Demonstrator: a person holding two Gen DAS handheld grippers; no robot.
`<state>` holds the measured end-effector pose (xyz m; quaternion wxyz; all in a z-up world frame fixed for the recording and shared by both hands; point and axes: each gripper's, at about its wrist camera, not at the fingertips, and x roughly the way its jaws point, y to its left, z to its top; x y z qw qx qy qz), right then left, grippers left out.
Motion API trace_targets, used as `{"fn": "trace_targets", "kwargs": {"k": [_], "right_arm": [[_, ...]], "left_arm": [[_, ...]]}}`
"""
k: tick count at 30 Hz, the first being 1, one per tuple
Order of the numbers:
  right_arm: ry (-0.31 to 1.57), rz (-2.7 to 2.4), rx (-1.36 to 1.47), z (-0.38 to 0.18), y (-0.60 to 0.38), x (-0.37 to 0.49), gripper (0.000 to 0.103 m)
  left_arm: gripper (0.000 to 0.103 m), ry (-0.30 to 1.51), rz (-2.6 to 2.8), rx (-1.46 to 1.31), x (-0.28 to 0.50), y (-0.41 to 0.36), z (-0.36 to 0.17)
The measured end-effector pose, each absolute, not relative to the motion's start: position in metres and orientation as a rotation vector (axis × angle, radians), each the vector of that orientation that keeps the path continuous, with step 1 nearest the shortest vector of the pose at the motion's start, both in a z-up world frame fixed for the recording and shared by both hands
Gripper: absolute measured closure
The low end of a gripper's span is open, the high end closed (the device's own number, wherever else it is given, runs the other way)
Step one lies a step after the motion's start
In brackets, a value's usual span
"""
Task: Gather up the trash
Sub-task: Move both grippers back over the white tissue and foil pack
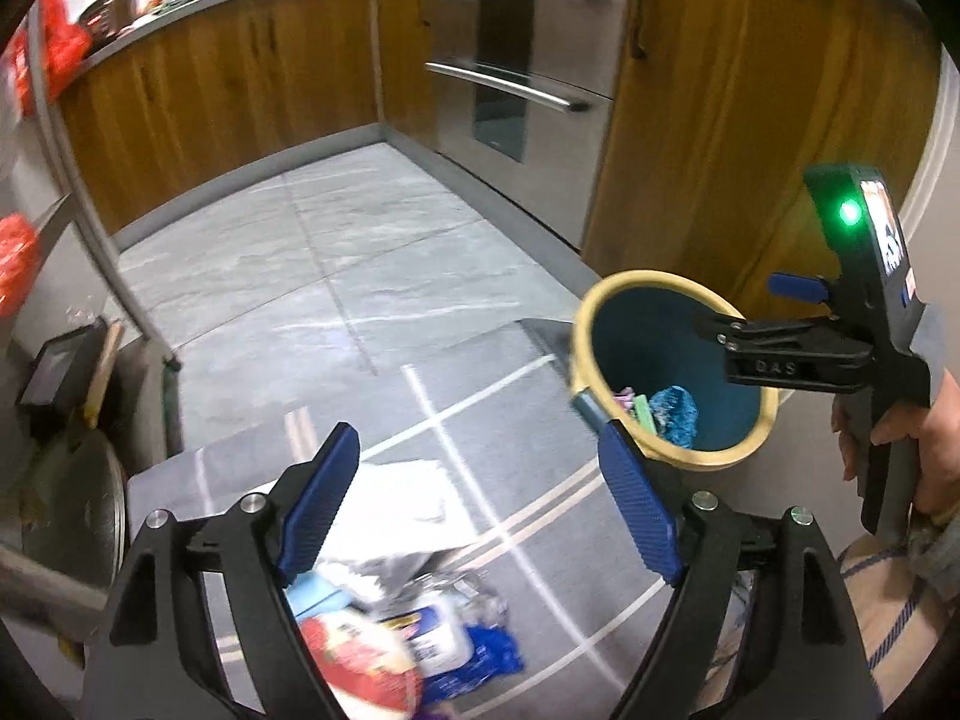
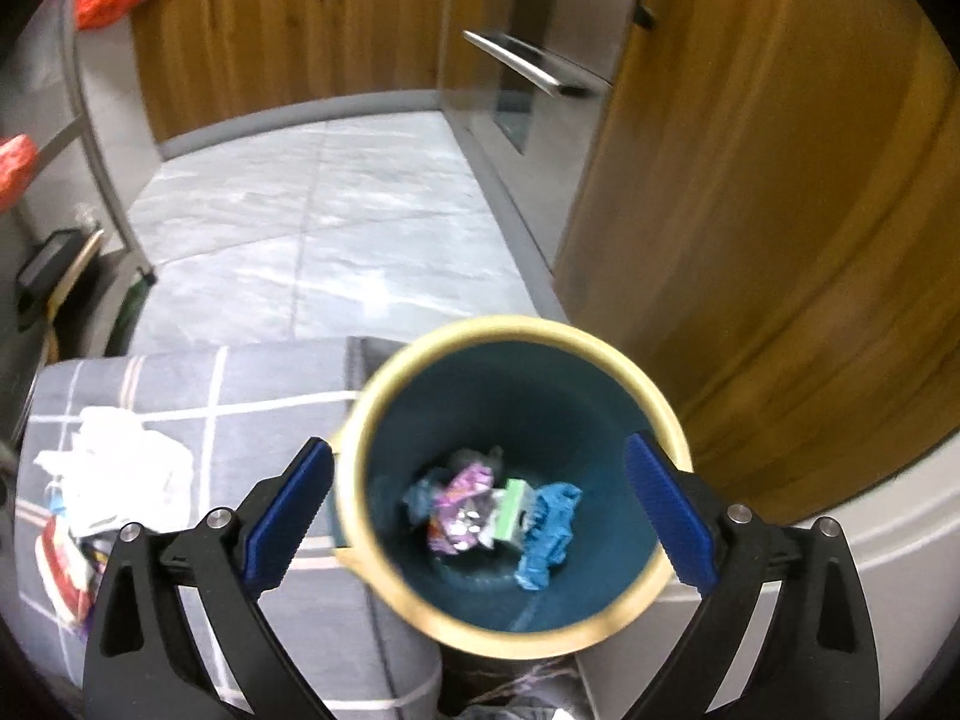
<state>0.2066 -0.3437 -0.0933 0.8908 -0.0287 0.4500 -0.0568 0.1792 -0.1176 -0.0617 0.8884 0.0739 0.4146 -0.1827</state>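
Right wrist: bin [image 2: 510,633] trash [image 2: 498,510] blurred.

Black frames w/ silver screws, ribbed blue fingers [image 1: 318,504], green LED.

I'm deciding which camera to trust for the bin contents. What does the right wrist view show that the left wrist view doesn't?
Only the right wrist view looks straight down into the bin, showing the purple wrapper, green piece and blue crumpled piece at its bottom, between the open right gripper.

Only the left wrist view shows the right gripper from outside, held over the bin's rim, and the open left gripper above the floor trash pile.

Both share the bin, grey checked rug, wooden cabinets and oven.
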Motion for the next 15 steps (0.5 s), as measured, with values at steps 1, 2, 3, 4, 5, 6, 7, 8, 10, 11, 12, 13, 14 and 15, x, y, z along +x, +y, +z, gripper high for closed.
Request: {"fn": "trace_targets", "kwargs": {"k": [1,2,3,4,5,6,7,8,10,11,12,13,14,15], "right_arm": [[0.93,-0.103,-0.073,-0.092,-0.336,0.205,0.006],[0.927,-0.091,-0.084,-0.09,-0.329,0.205,0.006],[0.924,-0.079,-0.094,-0.089,-0.324,0.204,0.006],[0.92,-0.065,-0.102,-0.087,-0.317,0.203,0.006],[0.916,-0.051,-0.104,-0.086,-0.31,0.201,0.006],[0.913,-0.04,-0.103,-0.085,-0.305,0.2,0.006],[0.909,-0.024,-0.103,-0.083,-0.298,0.198,0.006],[0.903,-0.011,-0.104,-0.082,-0.291,0.196,0.006],[0.901,0.011,-0.104,-0.082,-0.281,0.193,0.006],[0.905,0.023,-0.099,-0.083,-0.275,0.191,0.006],[0.913,0.031,-0.094,-0.086,-0.27,0.189,0.006],[0.922,0.035,-0.094,-0.087,-0.265,0.189,0.006],[0.933,0.037,-0.098,-0.089,-0.26,0.188,0.006],[0.945,0.043,-0.111,-0.093,-0.253,0.188,0.006]], "left_arm": [[0.022,0.86,-0.365,0.142,0.177,-0.107,-0.06],[0.021,0.858,-0.352,0.13,0.174,-0.095,-0.058],[0.02,0.857,-0.337,0.122,0.172,-0.085,-0.056],[0.019,0.855,-0.324,0.115,0.172,-0.076,-0.056],[0.018,0.853,-0.316,0.108,0.17,-0.068,-0.054],[0.018,0.85,-0.3,0.095,0.168,-0.056,-0.053],[0.018,0.849,-0.288,0.089,0.167,-0.048,-0.052],[0.018,0.849,-0.278,0.083,0.166,-0.042,-0.052],[0.018,0.849,-0.254,0.071,0.164,-0.024,-0.052],[0.017,0.85,-0.246,0.069,0.162,-0.018,-0.053],[0.017,0.852,-0.234,0.068,0.161,-0.011,-0.054],[0.017,0.856,-0.222,0.066,0.16,-0.005,-0.057],[0.017,0.862,-0.211,0.062,0.159,0.001,-0.06],[0.017,0.868,-0.2,0.055,0.158,0.007,-0.063]]}}
